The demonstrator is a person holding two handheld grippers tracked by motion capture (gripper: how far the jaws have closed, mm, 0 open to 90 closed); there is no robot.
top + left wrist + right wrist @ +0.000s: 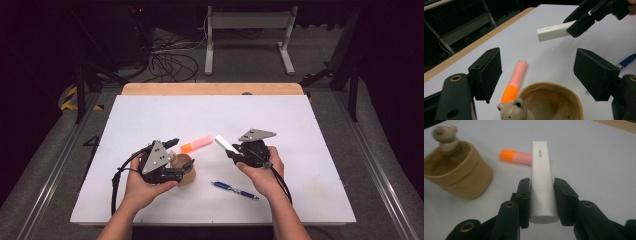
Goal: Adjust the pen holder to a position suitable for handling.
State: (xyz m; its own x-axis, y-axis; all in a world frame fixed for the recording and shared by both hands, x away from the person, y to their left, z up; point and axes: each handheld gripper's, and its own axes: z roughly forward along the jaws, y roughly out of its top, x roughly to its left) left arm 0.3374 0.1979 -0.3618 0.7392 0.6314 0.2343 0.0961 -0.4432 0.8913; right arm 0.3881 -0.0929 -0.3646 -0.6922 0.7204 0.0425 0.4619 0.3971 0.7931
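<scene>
Gripping: right gripper (541, 195) clenched on white tube (541, 182), lifted off white table (310, 130).
Left gripper (536, 72): jaws spread beside tan bear cup (549, 102).
Between: orange highlighter (196, 144).
Near right: blue pen (235, 190).

White glue stick (541, 182) clamped level, above the table.
</scene>
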